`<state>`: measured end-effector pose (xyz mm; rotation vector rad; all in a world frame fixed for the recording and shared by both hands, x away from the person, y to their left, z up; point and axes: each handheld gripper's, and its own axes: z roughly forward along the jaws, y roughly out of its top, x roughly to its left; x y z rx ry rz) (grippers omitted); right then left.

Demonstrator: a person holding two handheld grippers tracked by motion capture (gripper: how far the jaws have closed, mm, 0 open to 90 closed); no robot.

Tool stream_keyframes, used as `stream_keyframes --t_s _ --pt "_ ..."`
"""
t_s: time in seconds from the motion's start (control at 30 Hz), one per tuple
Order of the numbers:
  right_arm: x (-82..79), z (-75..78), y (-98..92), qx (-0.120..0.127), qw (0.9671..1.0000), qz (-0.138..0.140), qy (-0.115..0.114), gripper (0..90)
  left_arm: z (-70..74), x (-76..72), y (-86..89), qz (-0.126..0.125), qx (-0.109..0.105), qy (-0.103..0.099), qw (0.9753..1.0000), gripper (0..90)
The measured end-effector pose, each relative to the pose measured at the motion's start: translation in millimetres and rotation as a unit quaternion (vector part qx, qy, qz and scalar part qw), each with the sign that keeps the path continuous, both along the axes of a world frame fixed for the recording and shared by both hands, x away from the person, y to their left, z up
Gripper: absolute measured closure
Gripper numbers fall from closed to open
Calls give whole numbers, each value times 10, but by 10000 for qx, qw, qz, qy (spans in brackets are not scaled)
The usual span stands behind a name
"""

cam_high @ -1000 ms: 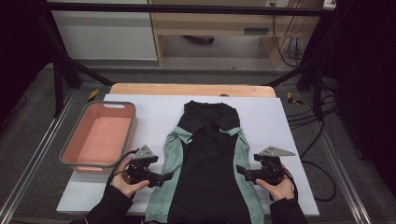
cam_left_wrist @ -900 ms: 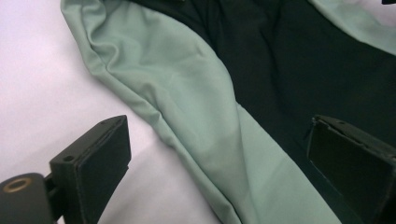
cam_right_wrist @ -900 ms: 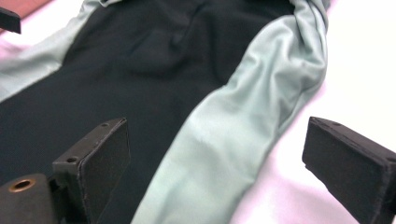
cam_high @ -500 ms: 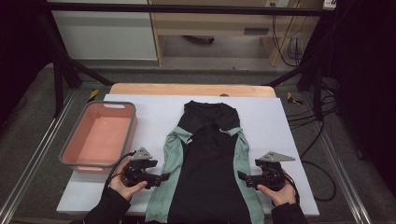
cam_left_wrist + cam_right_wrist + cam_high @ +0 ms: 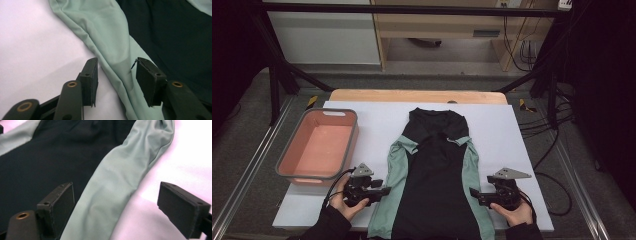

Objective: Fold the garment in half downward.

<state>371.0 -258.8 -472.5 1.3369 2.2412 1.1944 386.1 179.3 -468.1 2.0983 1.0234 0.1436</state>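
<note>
Both grippers face inward at the long edges of the shirt

At far left a pink bin (image 5: 317,147) sits on the white table (image 5: 372,117), well apart from the work. The left gripper (image 5: 384,189) comes next, jaws spread, pointing right at the shirt (image 5: 434,175); in the left gripper view its jaws straddle the green fold (image 5: 110,42) along that edge without pinching it. The shirt lies flat mid-table, long axis running from the person's side up to the collar at the far end, so each green side panel runs crosswise to the jaws that face it. At right, the right gripper (image 5: 474,193) points left with jaws wide, the green panel (image 5: 117,185) lying between them and untouched. Each gripper is about equally near its own edge, so a short inward push would likely let both close on the fabric
</note>
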Motion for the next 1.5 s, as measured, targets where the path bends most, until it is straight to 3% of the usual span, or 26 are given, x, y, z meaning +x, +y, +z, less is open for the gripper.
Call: stream_keyframes --t_s 0.17,0.43,0.67,0.9,1.23,1.37,1.5 --pt "-8 -22 17 -132 9999 23 97 163 1 -30 -2 1 169 2 9999 558" --pt "-12 -44 16 -246 9996 -18 109 218 -14 -74 -16 -133 341 264 9990 669" --pt "-30 -55 15 -277 9995 -11 158 311 -3 -126 -30 -45 427 362 9984 787" --pt "-33 -71 19 -344 9991 -52 260 443 -4 -173 -65 -17 508 303 9982 864" --pt "-67 -60 74 -410 9985 27 374 836 -9 -232 -46 -12 481 229 9986 871" --pt "-82 -33 29 -360 9980 38 519 876 2 -273 -30 -77 436 205 9988 875" --pt "-105 1 -28 -335 9981 43 525 880 9 -311 -13 -151 380 226 9989 876"
